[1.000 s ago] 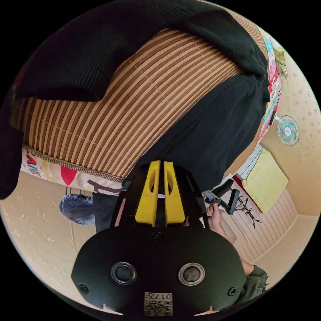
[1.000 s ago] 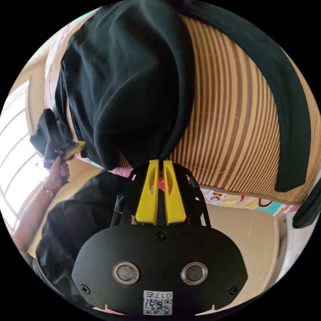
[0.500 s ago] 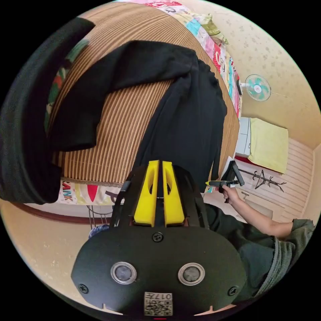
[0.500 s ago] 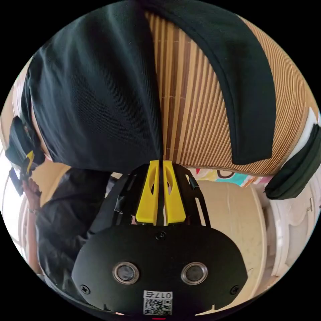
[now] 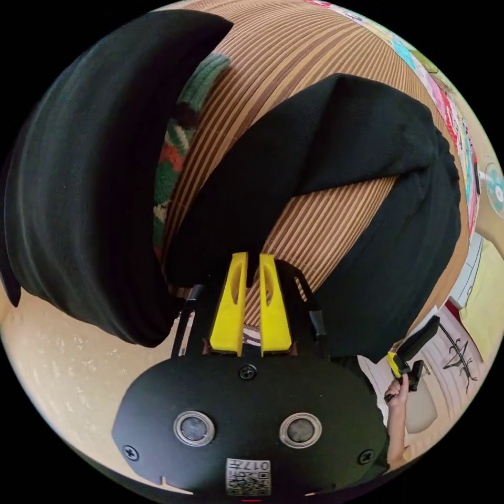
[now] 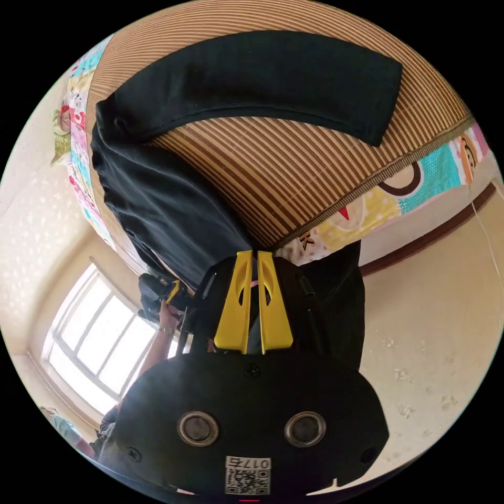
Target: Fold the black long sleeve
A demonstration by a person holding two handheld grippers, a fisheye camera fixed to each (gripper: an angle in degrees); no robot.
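The black long sleeve shirt lies on a striped bamboo mat (image 5: pixel 320 231). One sleeve (image 5: pixel 315 157) stretches across the mat, and its cuff end sits just under my left gripper (image 5: pixel 253 258). The jaws there stand a little apart, with mat showing between them. The shirt's body (image 5: pixel 399 247) runs down to the bed edge, where a hand holds my right gripper (image 5: pixel 392 361). In the right gripper view the other sleeve (image 6: pixel 252 79) lies flat, and the body (image 6: pixel 168 210) narrows toward my right gripper (image 6: pixel 253 255), whose jaws are together at the hem. The left gripper (image 6: pixel 168 291) is beside the hem.
A large dark ribbed garment (image 5: pixel 79 173) is piled to the left of the sleeve, with a green and red knitted piece (image 5: pixel 176 157) beside it. A patterned sheet (image 6: pixel 399 194) edges the bed. A beige floor (image 6: pixel 436 341), a window (image 6: pixel 100 341) and a fan (image 5: pixel 496 184) surround the bed.
My left jaws have parted and let go of the hem, and now sit over the sleeve's cuff. My right gripper has drawn back past the bed edge, jaws still together at the hem.
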